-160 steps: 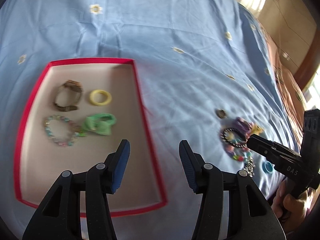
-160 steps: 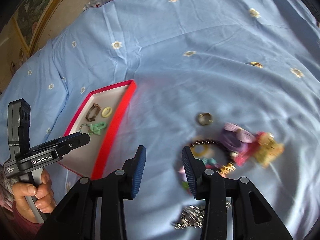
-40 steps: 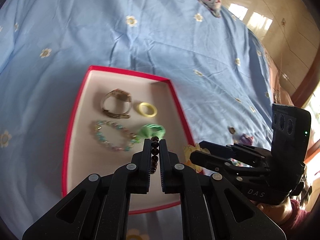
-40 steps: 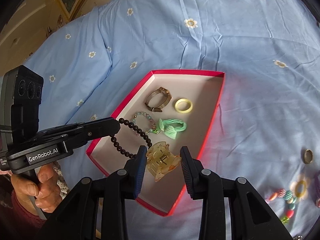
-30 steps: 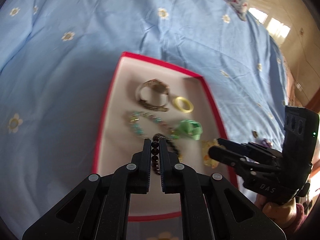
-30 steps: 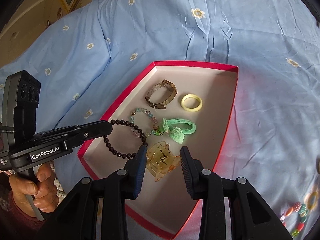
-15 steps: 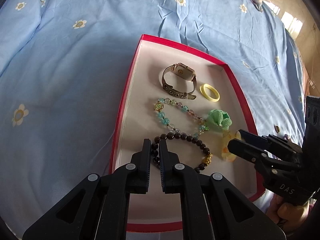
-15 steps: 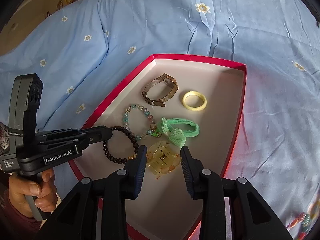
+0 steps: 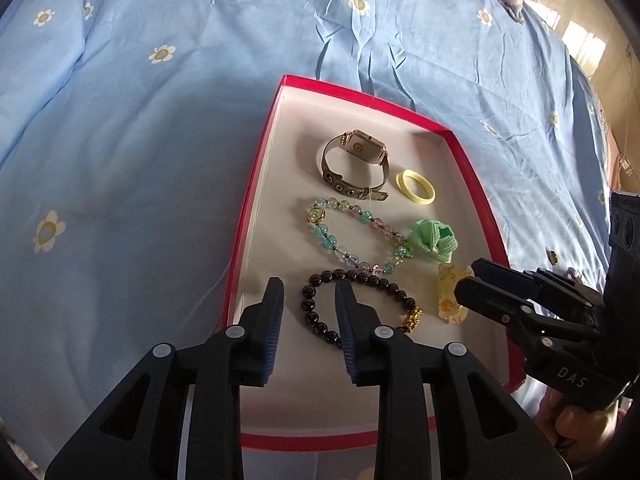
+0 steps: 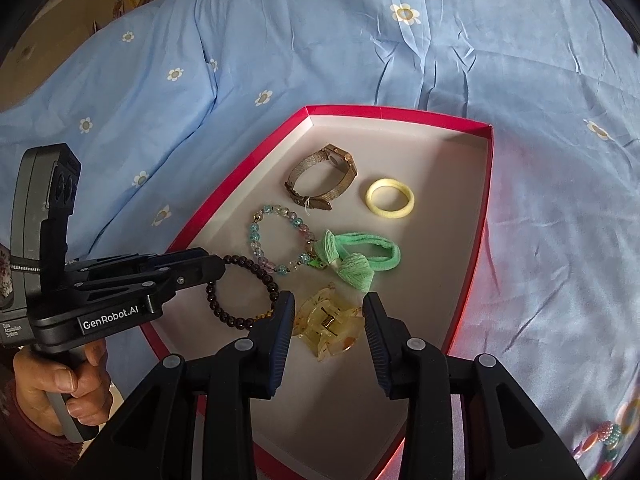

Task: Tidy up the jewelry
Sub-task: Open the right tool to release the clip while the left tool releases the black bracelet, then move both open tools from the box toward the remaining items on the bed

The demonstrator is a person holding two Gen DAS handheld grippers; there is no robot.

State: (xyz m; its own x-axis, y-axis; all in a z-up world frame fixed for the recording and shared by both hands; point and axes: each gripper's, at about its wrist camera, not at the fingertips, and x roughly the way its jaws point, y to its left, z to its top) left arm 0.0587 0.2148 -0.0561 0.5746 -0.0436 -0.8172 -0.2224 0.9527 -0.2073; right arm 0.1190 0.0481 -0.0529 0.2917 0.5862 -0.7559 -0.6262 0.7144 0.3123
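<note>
Your left gripper (image 9: 309,295) has just been opening its fingers, and the black bead bracelet (image 9: 356,304) lies on the floor of the red box (image 9: 256,184) with one side of its loop between the blue pads, which do not press on it. Your right gripper (image 10: 326,312) has its fingers on either side of the clear yellow hair clip (image 10: 327,325); the pads sit right at its sides, but you cannot tell if they squeeze it, and it seems to rest on the box floor. Also in the box are a gold watch (image 9: 357,162), a yellow ring-shaped band (image 9: 415,187), a bracelet of pale glass beads (image 9: 352,236) and a green hair tie (image 10: 356,260) just beside it. The box sits on a blue bedsheet with white flowers (image 9: 160,80). More bright beads (image 10: 608,436) lie out on the sheet, well apart from the box, at the lower right of the right wrist view. A hand (image 10: 60,384) grips the left handle.
</note>
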